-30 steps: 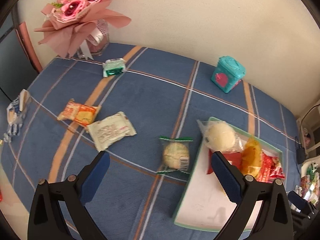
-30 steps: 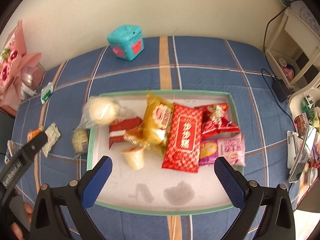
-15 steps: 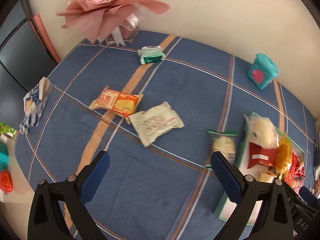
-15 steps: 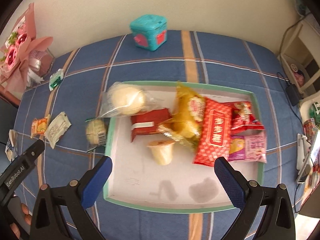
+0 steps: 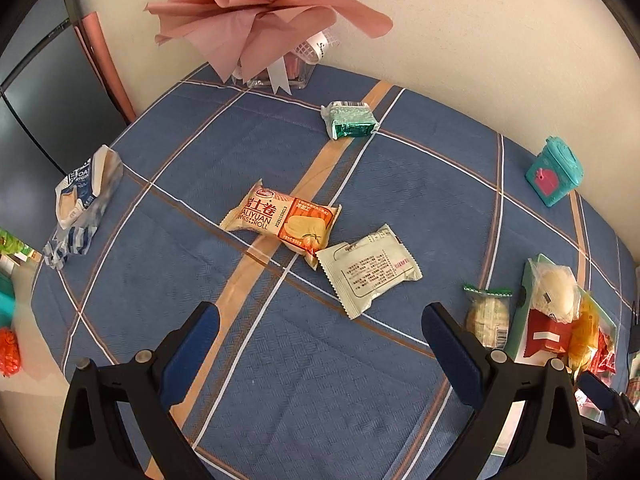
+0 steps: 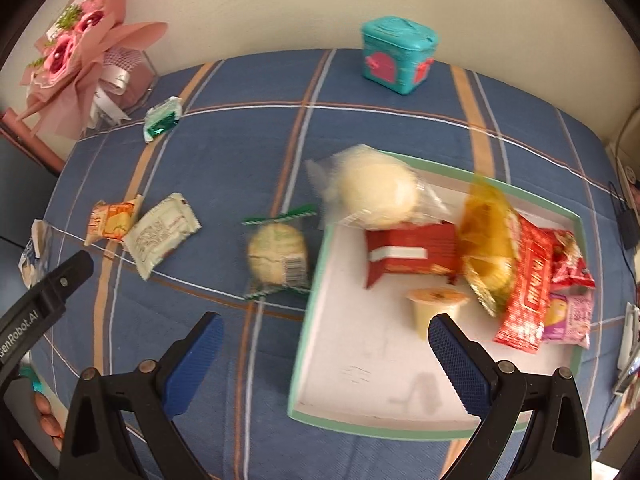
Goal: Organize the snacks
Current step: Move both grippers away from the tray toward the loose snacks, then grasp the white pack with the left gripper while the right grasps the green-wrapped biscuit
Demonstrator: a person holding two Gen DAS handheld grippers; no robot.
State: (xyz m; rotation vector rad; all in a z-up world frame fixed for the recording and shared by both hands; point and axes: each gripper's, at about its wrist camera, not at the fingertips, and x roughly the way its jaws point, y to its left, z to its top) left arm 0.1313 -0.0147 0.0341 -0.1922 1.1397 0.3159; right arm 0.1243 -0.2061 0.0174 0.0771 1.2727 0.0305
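Note:
Loose snacks lie on the blue plaid cloth: an orange roll packet (image 5: 286, 222), a white packet (image 5: 370, 269) touching it, a green packet (image 5: 351, 120) farther back and a round cake in a green-edged wrapper (image 5: 487, 316) (image 6: 278, 258) beside the tray. The green-rimmed white tray (image 6: 316, 280) holds a wrapped bun (image 6: 376, 192), a red box (image 6: 412, 254), a jelly cup (image 6: 436, 308), a yellow bag (image 6: 486, 240) and red packets (image 6: 528, 288). My left gripper (image 5: 320, 332) is open, empty, short of the white packet. My right gripper (image 6: 326, 354) is open, empty, over the tray's left rim.
A pink bouquet in a glass vase (image 5: 272, 12) stands at the back by the wall. A teal box (image 6: 398, 54) sits at the back of the table. A blue-and-white bag (image 5: 82, 200) lies at the left edge. Shelves and cables (image 6: 624, 220) are at the right.
Both grippers have swung left. The loose packets now sit in the middle of the left view and the tray has slid to its right edge. Both stay open.

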